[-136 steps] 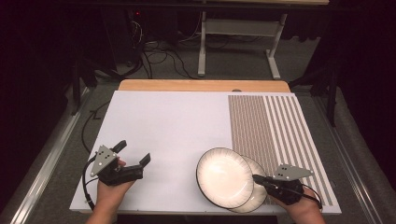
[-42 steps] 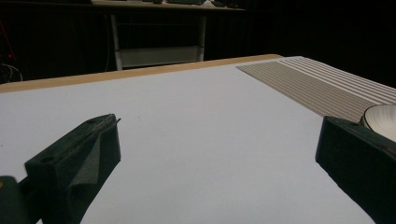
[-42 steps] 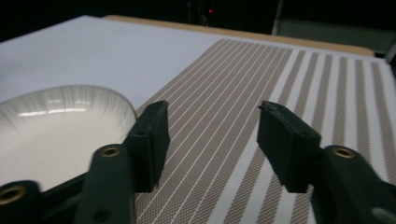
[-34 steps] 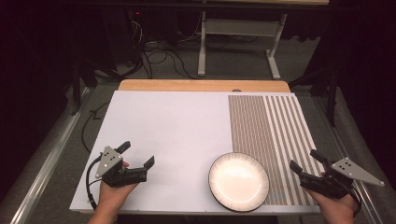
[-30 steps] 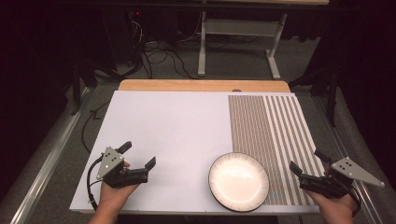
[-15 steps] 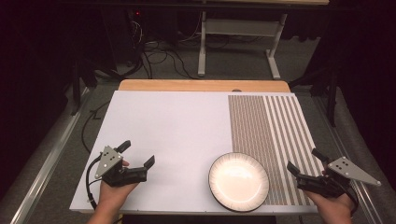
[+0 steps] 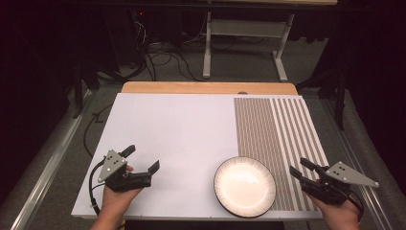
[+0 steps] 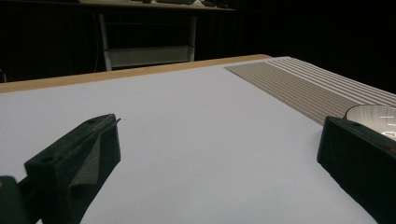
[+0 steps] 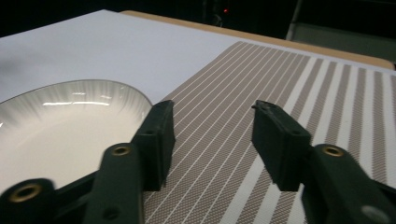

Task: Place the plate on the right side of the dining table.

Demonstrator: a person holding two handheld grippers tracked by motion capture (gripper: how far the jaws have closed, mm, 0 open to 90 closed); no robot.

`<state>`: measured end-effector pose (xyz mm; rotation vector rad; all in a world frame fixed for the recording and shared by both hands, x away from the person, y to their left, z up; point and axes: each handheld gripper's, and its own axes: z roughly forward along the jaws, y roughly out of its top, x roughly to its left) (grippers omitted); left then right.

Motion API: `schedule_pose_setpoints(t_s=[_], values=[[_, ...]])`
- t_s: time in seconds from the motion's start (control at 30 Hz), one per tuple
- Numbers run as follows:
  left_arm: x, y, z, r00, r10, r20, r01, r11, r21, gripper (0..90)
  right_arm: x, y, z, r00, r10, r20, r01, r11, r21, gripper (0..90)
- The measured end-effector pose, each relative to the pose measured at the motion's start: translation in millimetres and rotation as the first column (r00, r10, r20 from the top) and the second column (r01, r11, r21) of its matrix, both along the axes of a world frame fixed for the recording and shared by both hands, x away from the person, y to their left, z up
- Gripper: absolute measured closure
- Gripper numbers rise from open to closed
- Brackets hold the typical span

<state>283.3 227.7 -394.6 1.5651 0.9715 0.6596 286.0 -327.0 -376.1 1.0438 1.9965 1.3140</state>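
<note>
A white plate (image 7: 244, 186) with a dark rim lies flat near the table's front edge, half on the brown striped mat (image 7: 270, 129). My right gripper (image 7: 300, 170) rests low at the front right, open and holding nothing, a short way right of the plate. In the right gripper view the plate (image 9: 65, 126) sits left of the open gripper (image 9: 212, 123). My left gripper (image 7: 142, 159) stands open and holding nothing at the front left, well clear of the plate. In the left gripper view its jaws are spread wide and the plate's rim (image 8: 373, 114) peeks past the right one.
The white board (image 7: 177, 129) covers the table, with a wooden strip (image 7: 206, 87) along its far edge. Beyond it lie cables (image 7: 158, 52) and a metal stand (image 7: 244, 33) on the floor. A rail (image 7: 45, 167) runs along the left side.
Since the earliest frame, the right gripper set the plate flat and drew away to the right. In the last second it crept slightly left; the left gripper stayed put.
</note>
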Motion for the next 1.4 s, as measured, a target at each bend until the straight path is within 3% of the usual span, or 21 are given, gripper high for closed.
schedule_pose_setpoints(t_s=[0.03, 0.2, 0.23, 0.27, 0.3, 0.43, 0.5, 0.7, 0.9, 1.07, 1.4], values=[[-0.5, -0.5, 0.5, 1.0000, 0.000, 0.003, 0.000, 1.0000, 0.001, 0.3, -0.4, 2.3, -0.7, 0.9993, 0.033, -0.017, -0.033, 0.999, -0.013, 59.3], [-1.1, -2.2, 1.4, 1.0000, -0.003, 0.009, 0.003, 0.9999, 0.013, 0.7, -2.7, 7.6, -2.3, 0.9961, 0.077, -0.042, -0.079, 0.996, -0.033, 70.9], [-0.8, -3.0, 1.1, 1.0000, -0.007, 0.004, 0.007, 0.9998, 0.021, 0.7, -3.3, 10.3, -3.8, 0.9927, 0.094, -0.075, -0.097, 0.995, -0.037, 77.8], [-0.6, -3.2, 1.0, 1.0000, -0.007, 0.002, 0.007, 0.9997, 0.022, 0.7, -3.3, 10.3, -3.8, 0.9927, 0.094, -0.075, -0.097, 0.995, -0.037, 77.8], [-0.2, -3.7, 0.9, 1.0000, -0.006, -0.002, 0.006, 0.9997, 0.024, 0.7, -3.5, 12.1, -5.6, 0.9871, 0.120, -0.106, -0.124, 0.992, -0.037, 83.3], [-0.1, -4.8, 1.5, 1.0000, -0.006, 0.004, 0.005, 0.9996, 0.027, 0.7, -3.7, 15.6, -7.9, 0.9774, 0.159, -0.139, -0.169, 0.984, -0.060, 90.0], [-0.6, -4.8, 1.9, 1.0000, -0.007, 0.006, 0.007, 0.9997, 0.023, 1.2, -4.1, 20.1, -8.6, 0.9669, 0.191, -0.169, -0.207, 0.975, -0.083, 90.0], [-0.7, -5.1, 2.2, 0.9999, -0.010, 0.002, 0.010, 0.9996, 0.027, 1.2, -5.9, 28.2, -10.6, 0.9552, 0.215, -0.203, -0.246, 0.959, -0.143, 90.0], [-0.4, -5.1, 2.8, 1.0000, -0.008, -0.004, 0.008, 0.9994, 0.034, 0.6, -5.5, 32.8, -13.1, 0.9468, 0.225, -0.230, -0.266, 0.949, -0.168, 90.0], [-0.4, -4.6, 3.1, 1.0000, -0.005, -0.003, 0.005, 0.9994, 0.033, 0.4, -4.9, 36.4, -14.5, 0.9458, 0.231, -0.228, -0.276, 0.942, -0.190, 90.0], [0.1, -4.8, 3.0, 1.0000, -0.005, -0.007, 0.005, 0.9993, 0.037, 0.3, -6.0, 38.2, -13.6, 0.9458, 0.228, -0.231, -0.276, 0.939, -0.204, 90.0]])
